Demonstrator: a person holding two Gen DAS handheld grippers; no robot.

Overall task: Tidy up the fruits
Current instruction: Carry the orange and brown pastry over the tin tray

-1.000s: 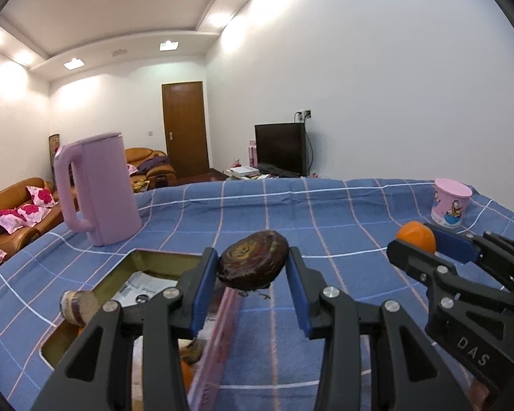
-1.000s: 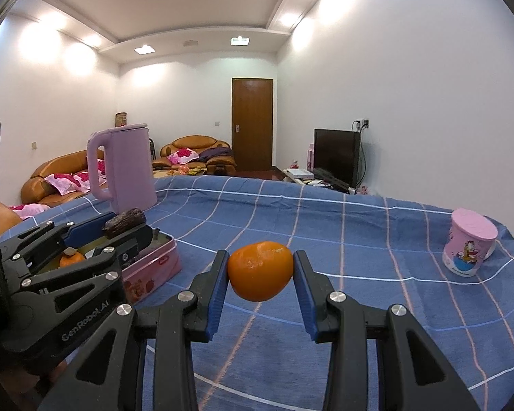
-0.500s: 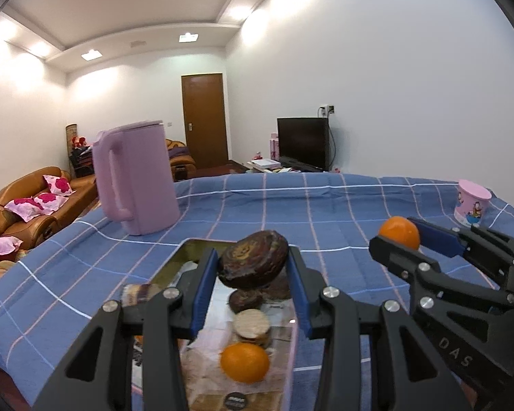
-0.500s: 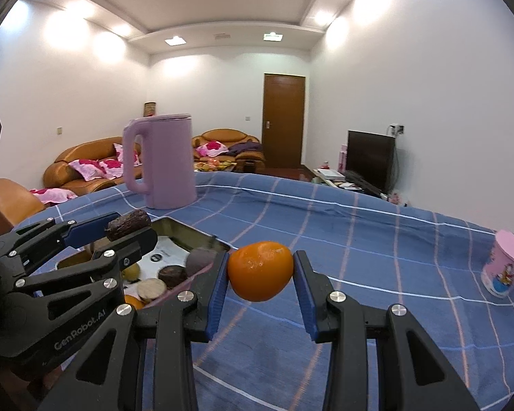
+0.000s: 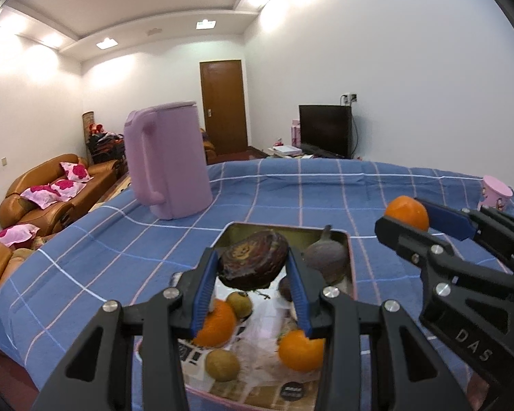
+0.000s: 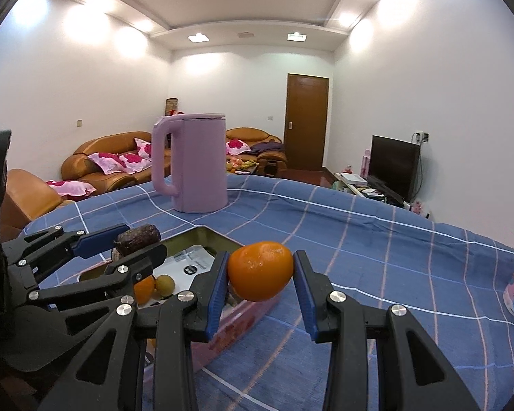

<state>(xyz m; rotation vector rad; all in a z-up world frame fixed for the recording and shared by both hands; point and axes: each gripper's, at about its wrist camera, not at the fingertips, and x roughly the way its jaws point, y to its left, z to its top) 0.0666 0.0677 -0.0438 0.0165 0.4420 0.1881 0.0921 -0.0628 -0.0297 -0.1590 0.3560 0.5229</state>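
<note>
My left gripper (image 5: 253,275) is shut on a dark purple-brown fruit (image 5: 253,263) and holds it above the open pink tin box (image 5: 350,260). The box holds two oranges (image 5: 300,349), small brown fruits (image 5: 222,364) and a dark purple fruit (image 5: 325,257). My right gripper (image 6: 260,275) is shut on an orange (image 6: 260,270) and holds it just right of the box's rim (image 6: 243,311). The right gripper with its orange also shows in the left wrist view (image 5: 407,213). The left gripper also shows in the right wrist view (image 6: 137,239).
A tall pink kettle (image 5: 166,159) stands on the blue checked tablecloth (image 5: 291,191) behind the box. A small pink cup (image 5: 495,193) stands at the far right of the table. Sofas (image 6: 102,161) lie beyond the table's left edge.
Both grippers have swung left and over the tin box, each still holding its fruit. The box's inside and its fruits have come into full view under the left gripper.
</note>
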